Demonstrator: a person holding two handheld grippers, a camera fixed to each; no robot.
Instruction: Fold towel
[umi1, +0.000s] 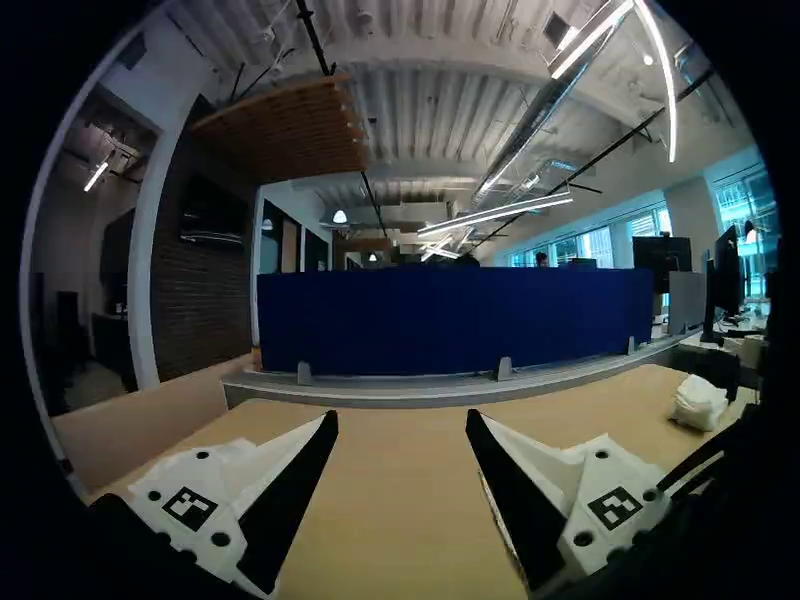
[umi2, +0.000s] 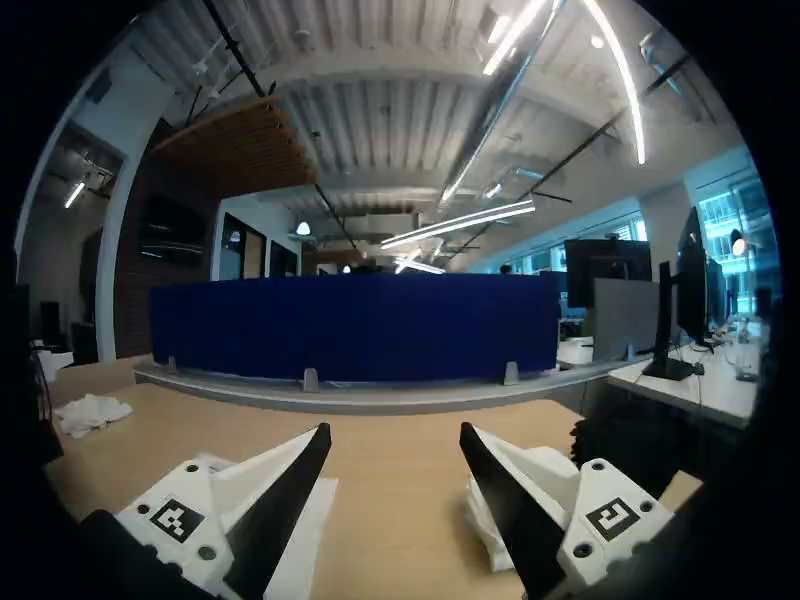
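In the left gripper view, my left gripper (umi1: 400, 418) stands open over the bare wooden table (umi1: 400, 500), with nothing between its fingers. A crumpled white towel (umi1: 698, 402) lies far to its right on the table. In the right gripper view, my right gripper (umi2: 395, 430) is also open and holds nothing. A flat white towel (umi2: 305, 530) lies under its left finger. A white folded cloth (umi2: 482, 525) sits beneath its right finger. Another crumpled white towel (umi2: 90, 412) lies at the far left.
A blue divider panel (umi1: 450, 320) runs along the table's far edge behind a grey rail (umi1: 420, 385). Monitors (umi2: 690, 290) stand on a neighbouring white desk at the right. A dark chair (umi2: 630, 440) stands near the table's right end.
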